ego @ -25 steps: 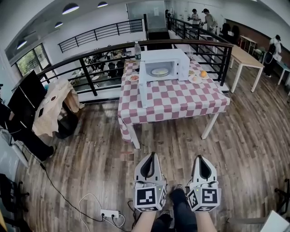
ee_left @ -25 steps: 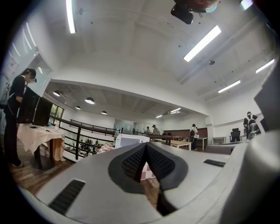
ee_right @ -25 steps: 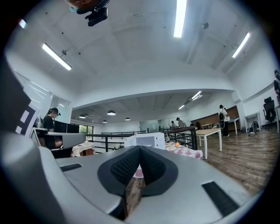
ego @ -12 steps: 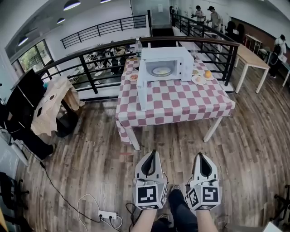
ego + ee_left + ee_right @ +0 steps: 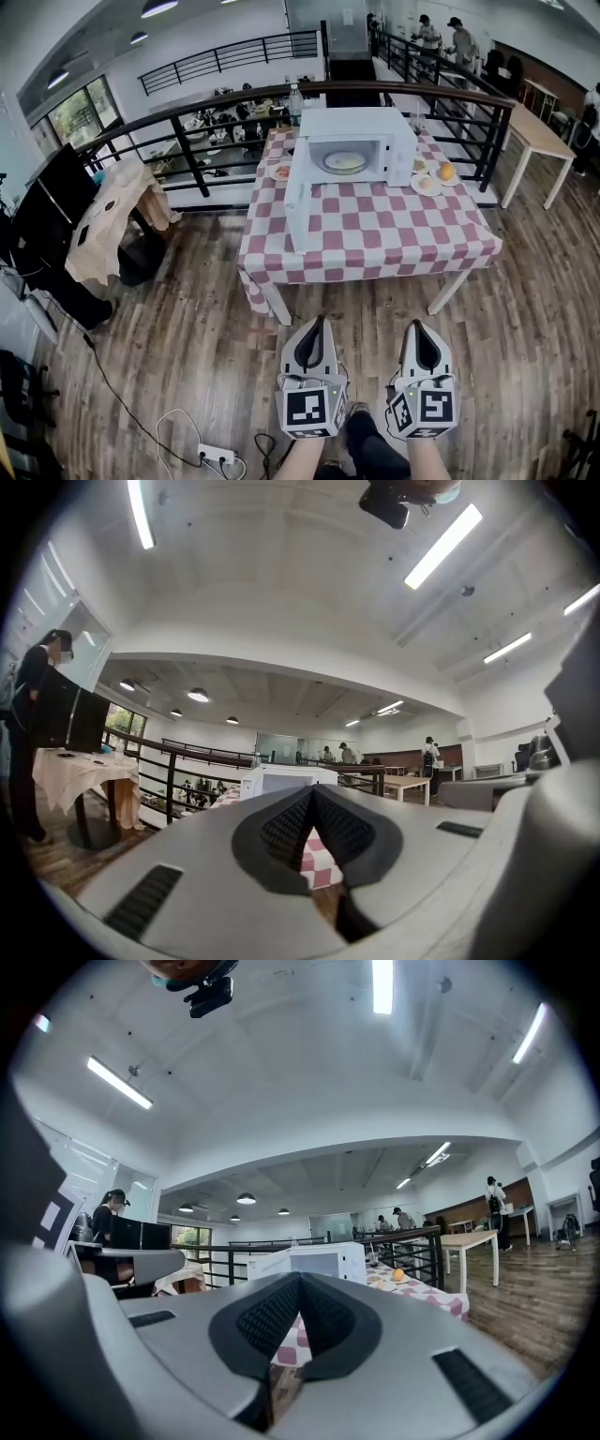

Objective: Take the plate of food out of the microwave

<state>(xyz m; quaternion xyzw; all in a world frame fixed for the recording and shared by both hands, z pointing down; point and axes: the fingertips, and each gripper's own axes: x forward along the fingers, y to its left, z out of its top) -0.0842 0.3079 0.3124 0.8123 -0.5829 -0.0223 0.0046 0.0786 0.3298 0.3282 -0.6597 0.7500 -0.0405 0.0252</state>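
The right tongs point(image 5: 300, 1279) were pressed together with nothing between them, pointing level at a white microwave point(image 5: 323, 1262) whose door point(image 5: 269, 1266) hung open to the left. It stood on a worktop point(image 5: 452, 1305) draped in a red-and-white checked cloth point(image 5: 417, 1293), an orange point(image 5: 397, 1274) beside it. A black railing point(image 5: 417, 1241) ran behind, and a person point(image 5: 108, 1211) stood far left.

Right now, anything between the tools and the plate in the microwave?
Nothing visible. The microwave door hangs open to the left, and the plate sits exposed inside. Only floor and table separate it from the left tool and right tool.
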